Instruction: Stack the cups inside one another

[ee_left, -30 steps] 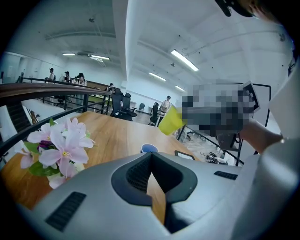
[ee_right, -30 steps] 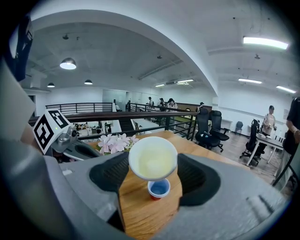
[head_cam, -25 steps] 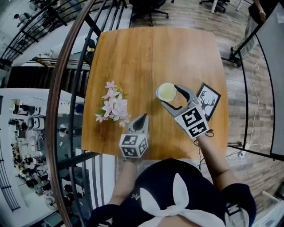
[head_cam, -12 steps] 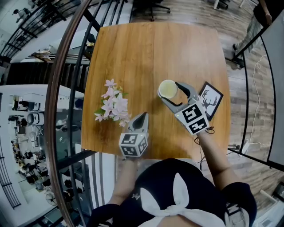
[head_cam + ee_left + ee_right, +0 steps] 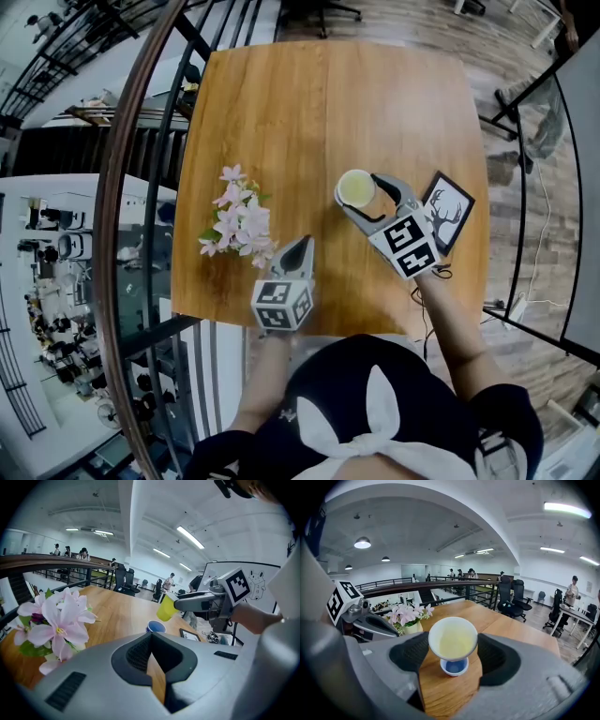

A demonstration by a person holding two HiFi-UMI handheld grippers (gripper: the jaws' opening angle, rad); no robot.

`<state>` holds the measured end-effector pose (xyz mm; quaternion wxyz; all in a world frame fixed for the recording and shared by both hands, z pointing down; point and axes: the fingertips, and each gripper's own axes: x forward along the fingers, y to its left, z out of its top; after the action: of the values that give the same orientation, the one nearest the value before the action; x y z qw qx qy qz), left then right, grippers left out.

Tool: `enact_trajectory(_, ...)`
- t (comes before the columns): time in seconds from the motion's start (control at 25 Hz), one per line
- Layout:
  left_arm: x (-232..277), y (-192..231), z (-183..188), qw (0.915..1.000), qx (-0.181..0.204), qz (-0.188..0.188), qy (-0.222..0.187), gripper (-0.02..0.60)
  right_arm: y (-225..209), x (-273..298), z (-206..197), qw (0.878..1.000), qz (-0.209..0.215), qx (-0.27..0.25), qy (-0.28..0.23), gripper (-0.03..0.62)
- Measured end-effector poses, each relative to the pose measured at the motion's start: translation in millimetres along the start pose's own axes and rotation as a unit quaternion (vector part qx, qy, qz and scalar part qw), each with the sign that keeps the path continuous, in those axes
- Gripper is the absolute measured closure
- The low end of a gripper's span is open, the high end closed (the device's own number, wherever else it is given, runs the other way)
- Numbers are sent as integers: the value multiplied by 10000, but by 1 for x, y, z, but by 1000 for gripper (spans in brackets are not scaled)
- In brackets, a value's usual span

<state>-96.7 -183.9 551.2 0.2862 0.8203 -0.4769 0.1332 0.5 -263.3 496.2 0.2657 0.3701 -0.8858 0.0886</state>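
We see a pale yellow cup (image 5: 453, 639) with a white rim, open end up. The right tongs (image 5: 360, 196) clamp it by its sides. It hangs slightly tipped above the wooden desk (image 5: 281, 112), not touching it. Right beneath it a blue cup (image 5: 454, 667) stands upright on the wood, and the two cups are apart. The cubes on both tongs carry black-and-white square markers. A framed deer picture (image 5: 446, 211) lies beside the right tongs. The left tongs (image 5: 298, 251) are closed on nothing near the desk's front edge, just beside pink flowers (image 5: 236, 225) and well apart from both cups.
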Motion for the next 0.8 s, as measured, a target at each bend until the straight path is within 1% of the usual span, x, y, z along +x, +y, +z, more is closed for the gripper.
enact_trajectory(0.52,2,5,-6,10000,-42,49,46,565,-3,26,-31,9992,129,54,361,270)
enact_trajectory(0.8,3,2,-8,9999,-49,24,87,565,0,36,-42,9983,270,81,508,269)
